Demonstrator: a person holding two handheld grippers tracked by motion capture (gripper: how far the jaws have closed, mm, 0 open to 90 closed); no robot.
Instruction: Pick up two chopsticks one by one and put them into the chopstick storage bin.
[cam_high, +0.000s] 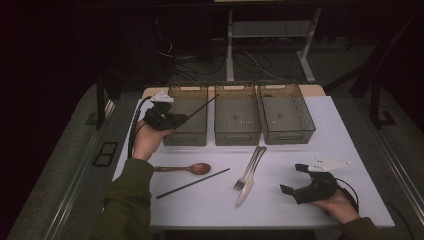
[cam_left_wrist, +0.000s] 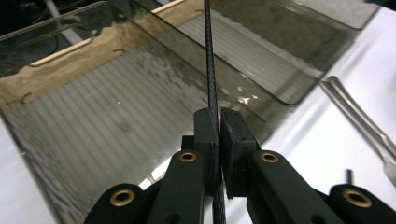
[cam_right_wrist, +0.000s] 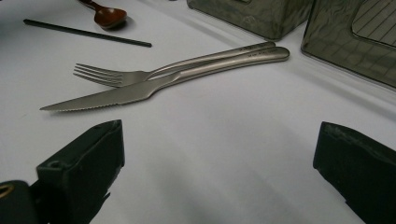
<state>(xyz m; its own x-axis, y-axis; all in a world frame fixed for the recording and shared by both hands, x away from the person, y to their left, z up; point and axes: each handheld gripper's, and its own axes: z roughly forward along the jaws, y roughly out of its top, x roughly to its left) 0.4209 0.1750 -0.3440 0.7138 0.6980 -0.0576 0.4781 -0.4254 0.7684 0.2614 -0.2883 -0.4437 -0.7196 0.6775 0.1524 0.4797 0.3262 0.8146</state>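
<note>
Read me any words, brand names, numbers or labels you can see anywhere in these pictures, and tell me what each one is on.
No text can be read anywhere.
The fork and knife handles carry small stamped marks near their ends, too small and blurred to read.
The three bins, the wooden spoon, the two black chopsticks and both grippers show no lettering.

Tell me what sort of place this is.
Probably a lab or test workstation, not a kitchen: a white table laid with cutlery before three clear bins, with loose cables and a bare desk frame on the dark floor behind.
</note>
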